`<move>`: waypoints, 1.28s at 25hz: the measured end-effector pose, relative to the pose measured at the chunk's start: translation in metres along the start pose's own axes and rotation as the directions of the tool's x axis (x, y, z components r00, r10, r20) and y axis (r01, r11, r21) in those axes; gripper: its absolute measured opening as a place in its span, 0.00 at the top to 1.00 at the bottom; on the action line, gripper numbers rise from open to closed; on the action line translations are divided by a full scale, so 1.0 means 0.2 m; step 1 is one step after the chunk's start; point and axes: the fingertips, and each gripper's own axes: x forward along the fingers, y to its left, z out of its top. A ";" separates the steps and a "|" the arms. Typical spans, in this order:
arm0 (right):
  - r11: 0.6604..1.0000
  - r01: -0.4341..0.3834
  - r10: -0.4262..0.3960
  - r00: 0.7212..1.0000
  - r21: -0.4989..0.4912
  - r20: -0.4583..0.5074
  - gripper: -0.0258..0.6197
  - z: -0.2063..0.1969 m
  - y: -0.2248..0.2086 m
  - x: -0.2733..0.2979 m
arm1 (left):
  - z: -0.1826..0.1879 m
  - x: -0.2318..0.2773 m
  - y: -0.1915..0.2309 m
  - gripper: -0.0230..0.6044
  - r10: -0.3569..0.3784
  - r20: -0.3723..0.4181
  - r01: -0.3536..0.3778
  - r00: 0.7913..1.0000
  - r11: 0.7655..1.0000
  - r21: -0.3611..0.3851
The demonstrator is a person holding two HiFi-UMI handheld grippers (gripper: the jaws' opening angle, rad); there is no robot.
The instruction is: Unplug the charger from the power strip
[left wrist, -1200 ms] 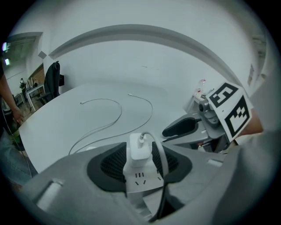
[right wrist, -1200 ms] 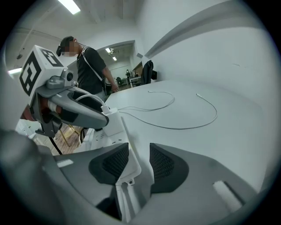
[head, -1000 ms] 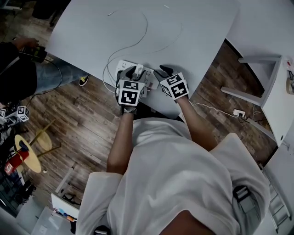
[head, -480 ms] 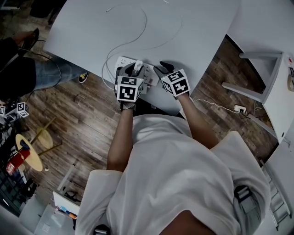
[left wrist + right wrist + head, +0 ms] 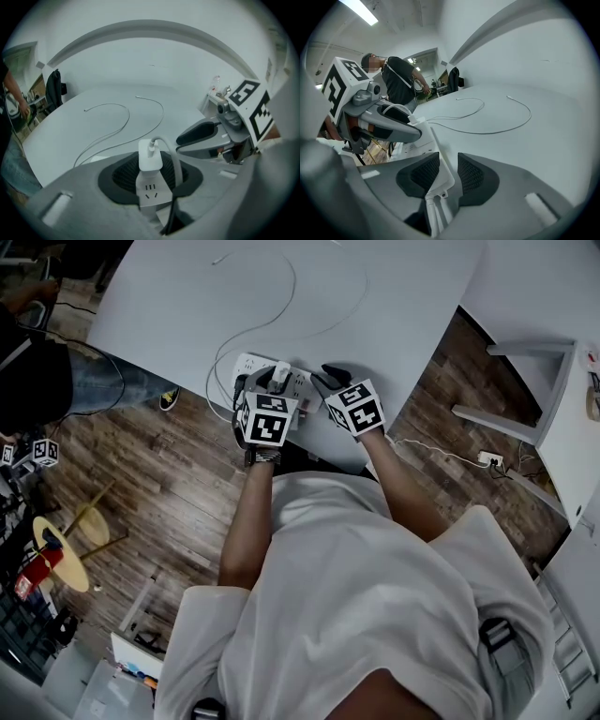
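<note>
Charger: small white plastic block charger [image 5: 150,157] w/ a white cable [image 5: 175,156] coming out of its top. It's plugged upright into the long white plastic power strip [image 5: 249,364]. The strip lies on the white worktop [image 5: 394,324], close to its 6 o'clock edge in the head view. Not unplugged yet.

Left hand-held gripper [image 5: 151,177] is clamped on the charger body, w/ ribbed black pads on both sides of it. Right hand-held gripper [image 5: 447,174], at 3 o'clock of the left one, is closing round the strip's end. The strip sits between its pads, but a thin gap shows at one pad, so prob. no firm hold there yet.

Risks from here:
- Pull starts before the right grip is firm: the strip lifts w/ the charger and the prongs stay in.
- Pull goes at a slant, not straight up along the prongs: the plug binds, or the smooth casing slips out of the pads.
- Strip gets dragged toward 6 o'clock: it's near the edge and could tip off the worktop.
- Cable runs off toward 12 o'clock: a sharp yank could whip or snag it, esp. where it bends beside the pad.
</note>
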 end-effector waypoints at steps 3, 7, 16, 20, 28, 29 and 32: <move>1.000 0.001 -0.002 1.000 0.013 0.013 0.76 0.00 -0.01 -0.01 | 0.01 -0.01 0.01 0.74 -0.034 0.034 0.037 0.999 0.995 -0.094; 1.000 0.000 -0.001 1.000 0.023 0.023 0.75 0.00 -0.02 -0.01 | 0.02 -0.01 0.01 0.74 -0.055 0.062 0.064 0.997 0.986 -0.157; 1.000 0.007 -0.007 1.000 -0.004 0.009 0.75 0.00 -0.01 -0.01 | 0.01 0.00 -0.01 0.74 0.003 0.000 -0.003 1.000 1.000 0.025; 1.000 0.017 -0.017 1.000 -0.016 0.008 0.76 0.00 -0.02 -0.01 | 0.01 0.01 -0.01 0.74 0.010 -0.007 -0.010 1.000 0.999 0.042; 0.999 0.017 -0.017 1.000 -0.029 0.017 0.75 0.00 -0.02 -0.02 | 0.02 -0.02 0.00 0.74 -0.076 0.060 0.084 0.995 0.987 -0.139; 0.999 0.018 -0.017 1.000 -0.030 0.017 0.75 -0.01 -0.02 -0.02 | 0.02 -0.02 0.00 0.74 -0.075 0.057 0.082 0.996 0.988 -0.134; 0.999 0.021 -0.020 1.000 -0.027 0.018 0.75 -0.01 -0.01 -0.02 | 0.02 -0.02 0.00 0.74 -0.045 0.034 0.047 0.998 0.997 -0.062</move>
